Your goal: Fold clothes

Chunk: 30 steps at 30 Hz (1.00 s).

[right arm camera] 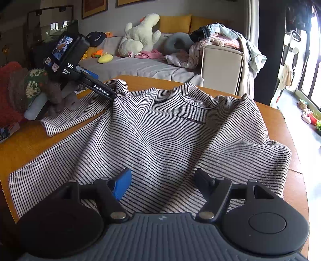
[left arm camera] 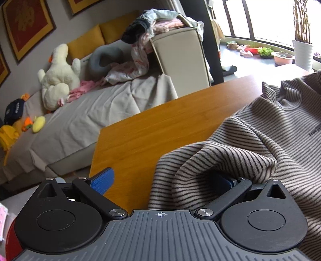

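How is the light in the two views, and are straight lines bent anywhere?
Left wrist view: daylight overexposes the windows; the wooden table edge bows from fisheye distortion. Right wrist view: the window glares at the right, the room's left side is dim, and the striped sweater stays sharp.

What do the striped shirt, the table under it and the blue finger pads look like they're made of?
Striped shirt: soft knit, probably fleecy cotton or a blend; matte, slightly fuzzy, drapes in rounded folds.
Table: wood or bamboo-look veneer with a smooth satin finish; fine straight grain lines and a soft sheen.
Blue finger pads: likely rubber or textured plastic; a fine ribbed grid shows on the face.
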Each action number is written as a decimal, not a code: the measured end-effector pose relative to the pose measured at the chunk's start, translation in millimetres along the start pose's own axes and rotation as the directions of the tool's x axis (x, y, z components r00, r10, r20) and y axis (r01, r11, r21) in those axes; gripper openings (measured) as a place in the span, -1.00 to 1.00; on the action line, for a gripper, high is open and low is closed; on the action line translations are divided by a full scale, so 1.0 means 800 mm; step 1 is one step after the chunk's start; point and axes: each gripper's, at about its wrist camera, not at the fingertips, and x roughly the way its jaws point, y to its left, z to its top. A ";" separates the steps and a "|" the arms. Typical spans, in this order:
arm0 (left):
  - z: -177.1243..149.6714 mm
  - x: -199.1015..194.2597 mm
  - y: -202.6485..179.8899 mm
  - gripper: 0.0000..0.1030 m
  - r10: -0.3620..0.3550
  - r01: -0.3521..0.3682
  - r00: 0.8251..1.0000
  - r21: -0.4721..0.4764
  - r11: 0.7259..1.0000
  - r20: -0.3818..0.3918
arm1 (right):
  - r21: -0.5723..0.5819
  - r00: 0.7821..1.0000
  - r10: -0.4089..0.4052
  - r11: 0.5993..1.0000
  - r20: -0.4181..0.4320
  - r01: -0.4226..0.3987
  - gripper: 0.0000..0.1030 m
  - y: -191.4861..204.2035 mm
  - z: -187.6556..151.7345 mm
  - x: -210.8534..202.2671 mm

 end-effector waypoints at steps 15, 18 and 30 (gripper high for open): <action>-0.028 -0.072 0.009 1.00 -0.426 0.433 0.901 -0.086 0.897 0.087 | 0.094 0.999 0.002 0.996 0.040 -0.006 0.19 -0.051 0.191 0.086; -0.035 -0.055 0.006 1.00 -0.463 0.467 0.884 -0.092 0.879 0.066 | 0.130 0.999 -0.017 0.991 -0.039 0.022 -0.16 -0.057 0.212 0.167; -0.054 -0.036 0.064 1.00 -0.365 0.360 0.931 -0.199 0.912 0.008 | -0.023 0.999 -0.045 0.999 -0.009 0.045 -0.34 -0.053 0.225 0.222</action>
